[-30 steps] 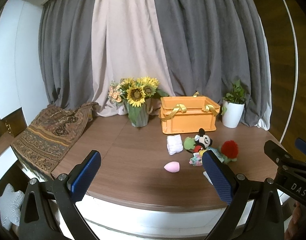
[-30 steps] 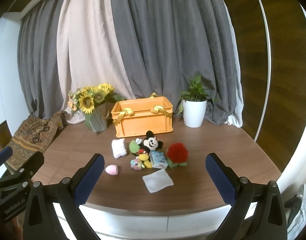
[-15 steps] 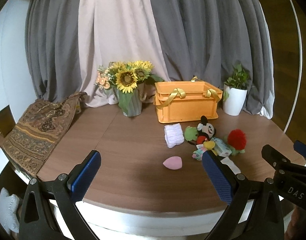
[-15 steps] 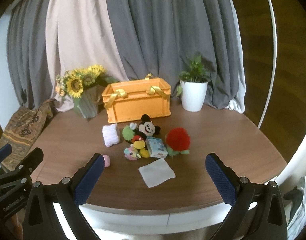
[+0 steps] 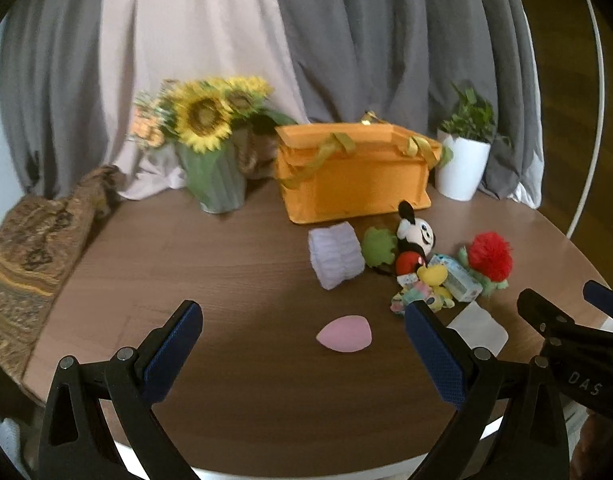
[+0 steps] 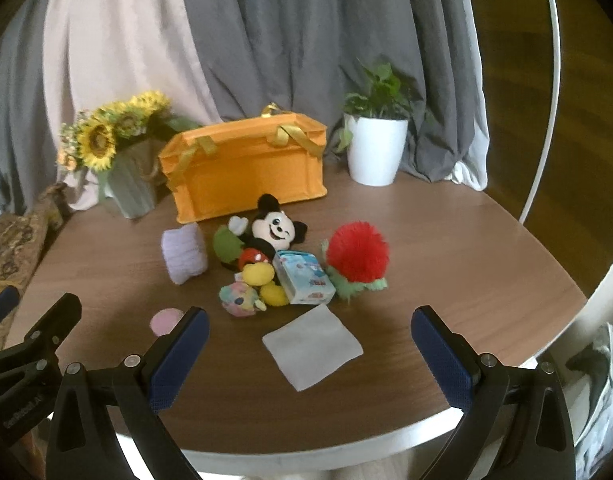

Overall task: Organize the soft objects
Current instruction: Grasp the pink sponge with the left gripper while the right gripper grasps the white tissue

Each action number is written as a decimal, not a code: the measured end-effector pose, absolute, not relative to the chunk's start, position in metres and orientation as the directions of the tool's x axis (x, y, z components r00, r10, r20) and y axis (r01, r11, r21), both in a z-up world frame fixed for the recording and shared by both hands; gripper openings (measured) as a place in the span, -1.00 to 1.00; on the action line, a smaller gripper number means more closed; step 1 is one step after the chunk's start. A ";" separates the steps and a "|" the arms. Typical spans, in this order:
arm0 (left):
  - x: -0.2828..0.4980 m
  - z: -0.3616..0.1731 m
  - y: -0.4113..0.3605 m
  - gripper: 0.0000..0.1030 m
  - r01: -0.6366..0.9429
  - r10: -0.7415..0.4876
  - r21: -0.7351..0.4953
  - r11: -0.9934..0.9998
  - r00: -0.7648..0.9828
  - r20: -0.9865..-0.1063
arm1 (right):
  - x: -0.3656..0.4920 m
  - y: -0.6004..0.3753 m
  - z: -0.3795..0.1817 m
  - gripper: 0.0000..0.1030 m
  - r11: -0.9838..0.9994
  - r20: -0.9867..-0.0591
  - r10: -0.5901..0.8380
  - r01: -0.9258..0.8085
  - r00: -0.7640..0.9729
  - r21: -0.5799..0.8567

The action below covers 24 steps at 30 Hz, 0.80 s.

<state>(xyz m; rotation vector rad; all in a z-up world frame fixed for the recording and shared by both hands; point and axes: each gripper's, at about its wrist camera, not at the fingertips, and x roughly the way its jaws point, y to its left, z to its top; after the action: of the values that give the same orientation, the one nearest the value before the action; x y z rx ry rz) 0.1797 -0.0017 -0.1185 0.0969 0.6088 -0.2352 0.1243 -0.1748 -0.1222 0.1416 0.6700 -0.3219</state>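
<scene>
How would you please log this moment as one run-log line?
left gripper: open, empty | right gripper: open, empty | toys: loose on table | orange basket: behind them | pink sponge: nearest left gripper

"DAS" on right tongs (image 5: pixel 582 378) body.

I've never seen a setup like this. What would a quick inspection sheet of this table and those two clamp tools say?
Surface: round wooden table.
Job's things: orange basket; Mickey plush, red pompom, lavender towel, pink sponge, white cloth, tissue pack on the table.
Clutter: sunflower vase, potted plant.
Grippers: left gripper and right gripper open, empty.
Cables: nothing seen.
Surroundings: grey curtains, patterned cloth.
</scene>
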 end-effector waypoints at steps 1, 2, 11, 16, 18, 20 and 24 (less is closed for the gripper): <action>0.185 -0.124 -0.004 1.00 0.260 -0.199 0.021 0.965 0.787 -0.584 | 0.128 -0.174 -0.126 0.98 0.938 -0.633 -0.256 0.347 0.731 0.021; 0.187 -0.127 -0.005 1.00 0.266 -0.204 0.020 0.964 0.783 -0.588 | 0.131 -0.174 -0.130 0.98 0.934 -0.636 -0.265 0.356 0.725 0.016; 0.210 -0.164 -0.023 1.00 0.276 -0.201 0.013 0.961 0.732 -0.650 | 0.152 -0.180 -0.166 0.98 0.919 -0.665 -0.311 0.392 0.679 -0.029; 0.220 -0.176 -0.031 0.99 0.245 -0.163 0.031 0.969 0.731 -0.662 | 0.164 -0.188 -0.190 0.96 0.934 -0.700 -0.253 0.357 0.668 0.004; 0.224 -0.181 -0.035 0.99 0.247 -0.162 0.033 0.969 0.725 -0.670 | 0.169 -0.190 -0.198 0.92 0.940 -0.715 -0.239 0.340 0.657 -0.002; 0.229 -0.186 -0.039 0.97 0.243 -0.161 0.026 0.970 0.712 -0.683 | 0.173 -0.192 -0.205 0.90 0.943 -0.719 -0.235 0.333 0.654 -0.005; 0.234 -0.193 -0.045 0.95 0.257 -0.177 0.013 0.966 0.700 -0.692 | 0.179 -0.198 -0.215 0.89 0.947 -0.734 -0.217 0.322 0.644 0.003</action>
<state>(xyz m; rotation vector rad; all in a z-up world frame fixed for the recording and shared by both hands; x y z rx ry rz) 0.2338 -0.0453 -0.1931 0.1117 0.7576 -0.2418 0.1787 -0.1976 -0.2146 0.1376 0.8162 -0.3082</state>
